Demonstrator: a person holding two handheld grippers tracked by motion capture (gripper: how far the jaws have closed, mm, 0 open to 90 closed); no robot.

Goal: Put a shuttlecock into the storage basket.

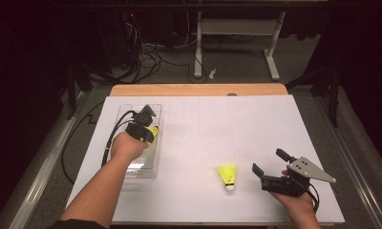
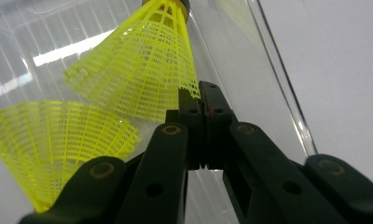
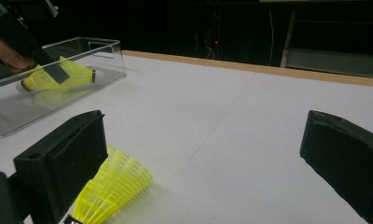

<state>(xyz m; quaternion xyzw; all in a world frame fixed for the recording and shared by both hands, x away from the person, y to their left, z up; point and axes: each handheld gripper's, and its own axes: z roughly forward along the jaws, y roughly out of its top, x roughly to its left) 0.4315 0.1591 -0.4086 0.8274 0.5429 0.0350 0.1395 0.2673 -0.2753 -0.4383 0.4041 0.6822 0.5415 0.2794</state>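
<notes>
Two yellow plastic mesh shuttlecocks matter here. One (image 2: 138, 70) hangs over the clear plastic rectangular tray (image 1: 156, 143) at the left of the white tabletop (image 1: 256, 124), w/ my left gripper (image 2: 201, 95) clamped on its skirt rim, jaws together apart from that thin mesh edge. The other shuttlecock (image 1: 228, 175) lies on its side on the tabletop, just beside my right gripper (image 1: 266, 164), whose jaws stand wide apart w/ nothing between the pads.

Risks as I see them: the left grip is on a sliver of flexible mesh, so it could slip or crumple and drop the piece skewed, maybe bouncing off the tray wall. In the left gripper view a second yellow skirt (image 2: 58, 149) shows below the held one; can't tell if that's a real shuttlecock in the tray or a reflection off the floor, so a stack-up or collision is possible. On the right, the light shuttlecock could roll away if a jaw nudges it before closing.

Hard to read: the held cork tip is cut off at the frame top, the hand covers most of the tray contents from above, and the room behind is too dark to make out.
</notes>
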